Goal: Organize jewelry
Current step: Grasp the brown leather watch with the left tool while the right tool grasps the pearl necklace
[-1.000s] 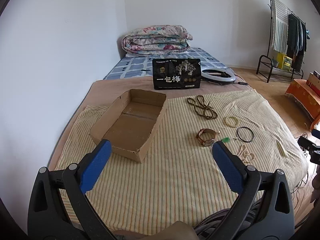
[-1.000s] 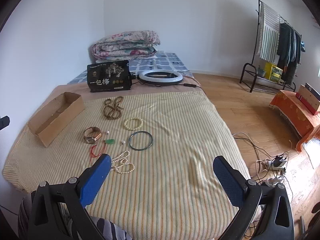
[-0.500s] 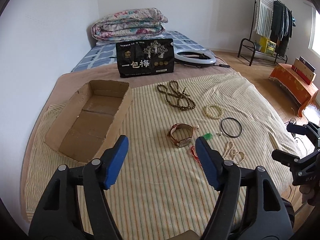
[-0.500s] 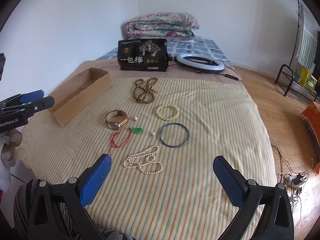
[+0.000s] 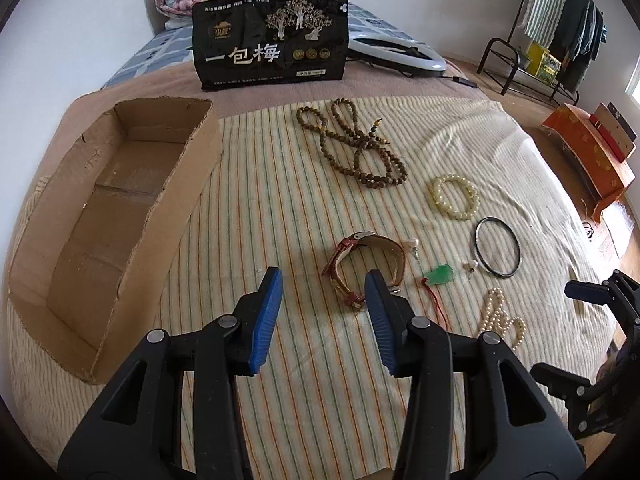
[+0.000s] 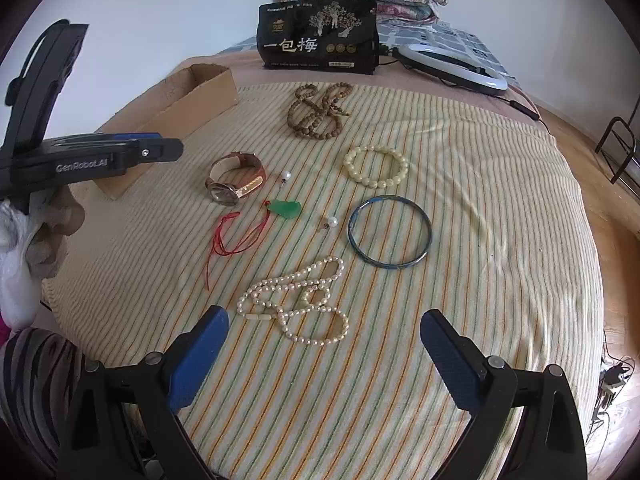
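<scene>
Jewelry lies on a striped cloth on a bed. A brown-strap watch (image 5: 362,268) (image 6: 236,178) lies just ahead of my left gripper (image 5: 322,292), which is open and empty above the cloth. An empty cardboard box (image 5: 108,216) (image 6: 188,92) sits to the left. My right gripper (image 6: 322,336) is open and empty just short of a pearl necklace (image 6: 298,300) (image 5: 500,318). Beyond lie a green pendant on red cord (image 6: 284,208), a dark bangle (image 6: 390,238), a cream bead bracelet (image 6: 376,166) and a brown bead necklace (image 6: 318,114) (image 5: 356,148).
A black snack bag (image 5: 270,40) stands at the back of the cloth, a ring light (image 6: 454,66) beside it, folded quilts behind. Two small pearl earrings (image 6: 332,222) lie among the jewelry. The left gripper (image 6: 80,156) shows at the left of the right wrist view.
My left gripper has moved forward and down toward the watch and its jaws have narrowed. My right gripper has moved forward toward the pearl necklace, still wide open.
</scene>
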Action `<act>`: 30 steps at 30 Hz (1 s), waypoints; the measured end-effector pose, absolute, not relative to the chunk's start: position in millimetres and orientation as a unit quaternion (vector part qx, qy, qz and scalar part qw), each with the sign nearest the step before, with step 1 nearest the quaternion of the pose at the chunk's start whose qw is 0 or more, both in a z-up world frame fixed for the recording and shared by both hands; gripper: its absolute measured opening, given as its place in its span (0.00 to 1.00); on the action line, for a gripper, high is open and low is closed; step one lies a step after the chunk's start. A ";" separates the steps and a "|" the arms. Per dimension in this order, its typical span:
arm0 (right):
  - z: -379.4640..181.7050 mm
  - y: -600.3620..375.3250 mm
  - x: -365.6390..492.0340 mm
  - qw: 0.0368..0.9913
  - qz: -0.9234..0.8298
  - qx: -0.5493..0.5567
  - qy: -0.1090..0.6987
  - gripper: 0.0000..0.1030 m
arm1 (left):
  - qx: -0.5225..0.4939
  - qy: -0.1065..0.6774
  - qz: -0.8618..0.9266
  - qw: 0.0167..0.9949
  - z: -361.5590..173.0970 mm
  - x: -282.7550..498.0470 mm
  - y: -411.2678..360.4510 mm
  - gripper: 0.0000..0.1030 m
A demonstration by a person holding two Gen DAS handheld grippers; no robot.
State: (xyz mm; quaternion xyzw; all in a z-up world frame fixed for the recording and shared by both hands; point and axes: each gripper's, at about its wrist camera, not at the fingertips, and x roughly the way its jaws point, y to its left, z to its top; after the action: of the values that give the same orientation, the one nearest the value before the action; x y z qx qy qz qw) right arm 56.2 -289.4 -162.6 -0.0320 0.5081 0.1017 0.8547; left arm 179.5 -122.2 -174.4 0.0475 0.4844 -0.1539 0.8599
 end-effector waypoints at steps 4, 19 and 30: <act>-170.4 -283.9 62.9 0.848 0.119 -0.032 0.516 0.95 | 0.031 0.511 -0.160 0.844 -191.3 198.4 -124.5 0.43; -208.2 -261.5 78.7 0.814 0.139 -0.075 0.559 0.94 | 0.029 0.545 -0.164 0.822 -226.1 218.8 -137.4 0.43; -207.9 -265.9 81.9 0.818 0.133 -0.076 0.554 0.47 | 0.033 0.542 -0.155 0.826 -227.7 219.0 -133.1 0.13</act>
State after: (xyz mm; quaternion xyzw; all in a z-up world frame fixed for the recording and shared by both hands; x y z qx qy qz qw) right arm 81.9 -265.9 -207.9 -0.0759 0.5541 0.1330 0.8182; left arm 219.0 -133.1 -227.7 0.0325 0.5416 -0.1552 0.8255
